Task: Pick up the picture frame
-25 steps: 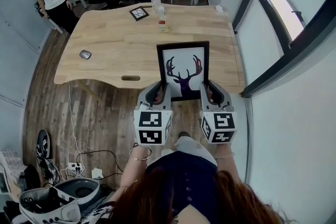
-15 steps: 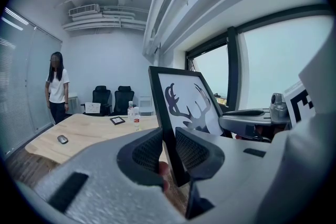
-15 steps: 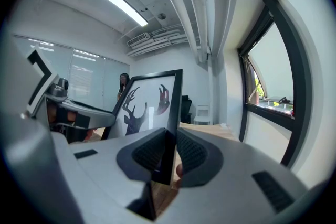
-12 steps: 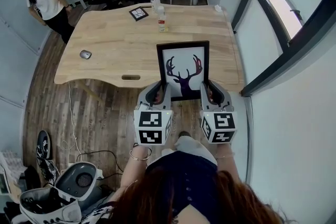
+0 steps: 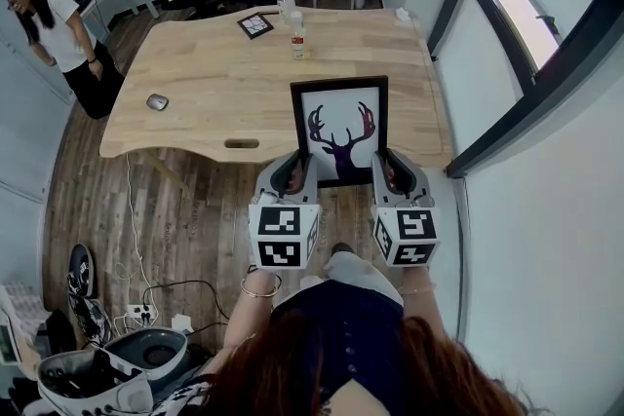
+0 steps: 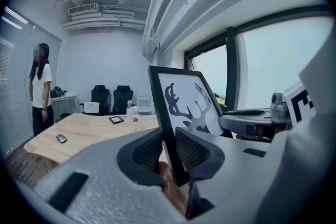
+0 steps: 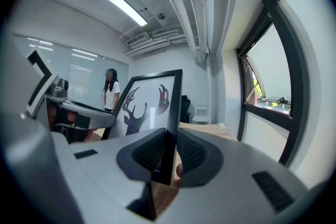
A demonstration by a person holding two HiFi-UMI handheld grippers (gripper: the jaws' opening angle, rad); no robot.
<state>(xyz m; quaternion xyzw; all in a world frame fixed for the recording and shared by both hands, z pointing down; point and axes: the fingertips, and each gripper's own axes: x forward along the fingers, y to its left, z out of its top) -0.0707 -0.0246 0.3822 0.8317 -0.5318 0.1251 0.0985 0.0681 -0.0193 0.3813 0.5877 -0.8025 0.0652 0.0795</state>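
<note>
While frame (image 5: 339,130) sits pinched from both sides, best practice: equal pressure, level lift, no twist that might pry rails from pads. Left gripper (image 6: 169,150): jaws clamped on frame's left rail near bottom corner. Right gripper (image 7: 167,150): jaws clamped on right rail, matching height. Frame upright between grippers, deer print toward person, bottom edge overhanging table's (image 5: 195,102) near edge.

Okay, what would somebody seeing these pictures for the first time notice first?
The black picture frame with its deer-head silhouette stands out, clamped on its side edges by the left tongs and the right tongs at the near edge of the wooden table. After that, the eye goes to a person standing on the far left, beyond the table.
</note>
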